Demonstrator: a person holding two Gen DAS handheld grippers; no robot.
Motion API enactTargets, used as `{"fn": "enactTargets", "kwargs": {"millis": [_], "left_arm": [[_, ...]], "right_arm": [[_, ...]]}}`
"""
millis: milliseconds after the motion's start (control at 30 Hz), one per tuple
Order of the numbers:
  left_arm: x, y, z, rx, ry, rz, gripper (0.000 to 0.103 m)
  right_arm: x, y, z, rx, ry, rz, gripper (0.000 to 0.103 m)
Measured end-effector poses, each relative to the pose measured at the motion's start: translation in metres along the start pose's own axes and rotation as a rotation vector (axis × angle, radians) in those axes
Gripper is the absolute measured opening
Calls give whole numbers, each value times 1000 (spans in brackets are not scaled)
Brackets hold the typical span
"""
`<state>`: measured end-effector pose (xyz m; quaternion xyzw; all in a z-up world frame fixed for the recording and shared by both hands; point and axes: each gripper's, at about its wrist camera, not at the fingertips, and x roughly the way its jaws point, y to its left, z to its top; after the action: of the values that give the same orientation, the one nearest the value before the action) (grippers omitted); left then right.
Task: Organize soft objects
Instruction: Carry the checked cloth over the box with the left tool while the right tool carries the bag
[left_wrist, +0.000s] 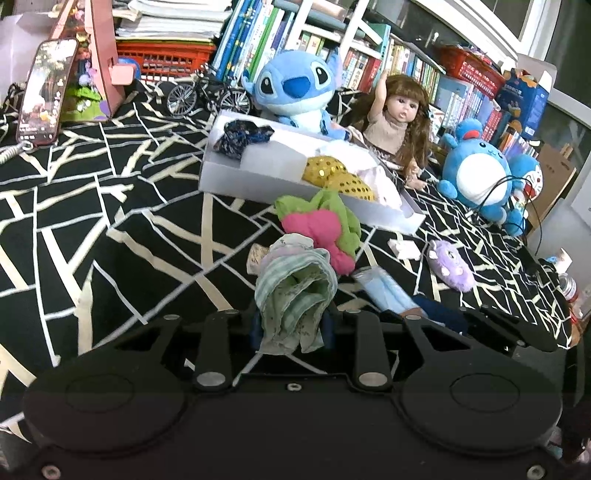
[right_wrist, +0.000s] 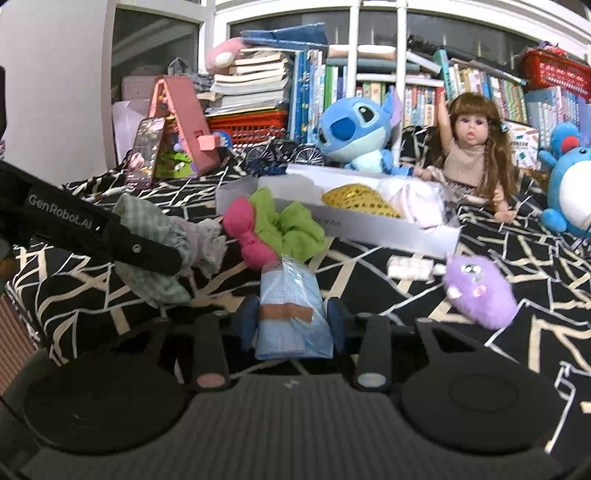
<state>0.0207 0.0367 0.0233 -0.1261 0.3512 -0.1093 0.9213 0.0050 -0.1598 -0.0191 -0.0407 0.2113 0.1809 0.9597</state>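
Green striped cloth (left_wrist: 295, 295) sits clamped in our left gripper (left_wrist: 291, 328), above the patterned table (left_wrist: 110, 206). Our right gripper (right_wrist: 293, 325) pinches the blue packet (right_wrist: 291, 310) near the white box (right_wrist: 369, 225); its slippery wrap could slide free.

Home, likely a child's room: crammed bookshelves (right_wrist: 424, 92), blue plush toy (left_wrist: 295, 88), doll (left_wrist: 400, 122), pink toy house (right_wrist: 184, 122), tabletop under a black patterned cloth (left_wrist: 110, 206).
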Motion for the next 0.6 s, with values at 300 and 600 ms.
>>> {"fn": "enactTargets", "kwargs": {"millis": [300,600], "left_arm": [[-11,2,25,24,-99,24,23],[-3,3,76,18,-186,44,23]], "right_arm": [[3,-22,24,63,-32,-85,45],[21,-52,63,135,-53,-139,45]]}}
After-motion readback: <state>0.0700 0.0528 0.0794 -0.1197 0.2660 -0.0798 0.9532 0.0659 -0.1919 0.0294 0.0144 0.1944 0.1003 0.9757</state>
